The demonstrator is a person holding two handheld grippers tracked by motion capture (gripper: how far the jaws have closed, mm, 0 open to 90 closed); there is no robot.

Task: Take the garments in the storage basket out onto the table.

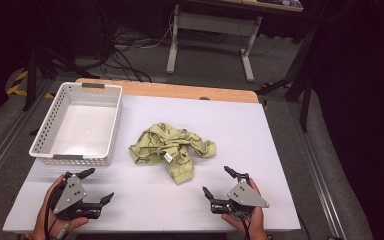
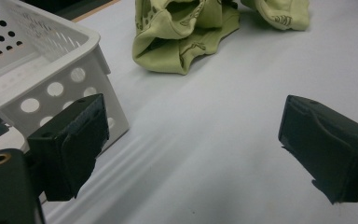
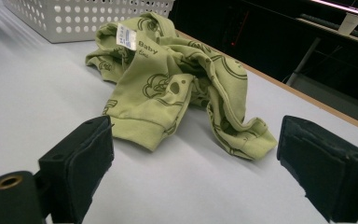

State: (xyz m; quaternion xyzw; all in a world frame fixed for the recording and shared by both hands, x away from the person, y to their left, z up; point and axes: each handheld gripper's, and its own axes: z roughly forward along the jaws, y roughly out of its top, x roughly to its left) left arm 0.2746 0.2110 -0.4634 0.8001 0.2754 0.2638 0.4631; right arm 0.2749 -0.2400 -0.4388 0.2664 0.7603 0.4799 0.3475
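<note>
lab | floor cables | desk frame | dark curtains

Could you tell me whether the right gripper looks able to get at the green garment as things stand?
Probably yes: the right gripper is open and faces the green garment, with only bare table between them. The white basket stands off to the left.

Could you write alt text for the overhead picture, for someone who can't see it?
A crumpled green baby garment lies in the middle of a pale table, with an empty white perforated basket to its left. At the near edge, a person's hands hold the left gripper and the right gripper, both with jaws open and clear of the cloth.
</note>
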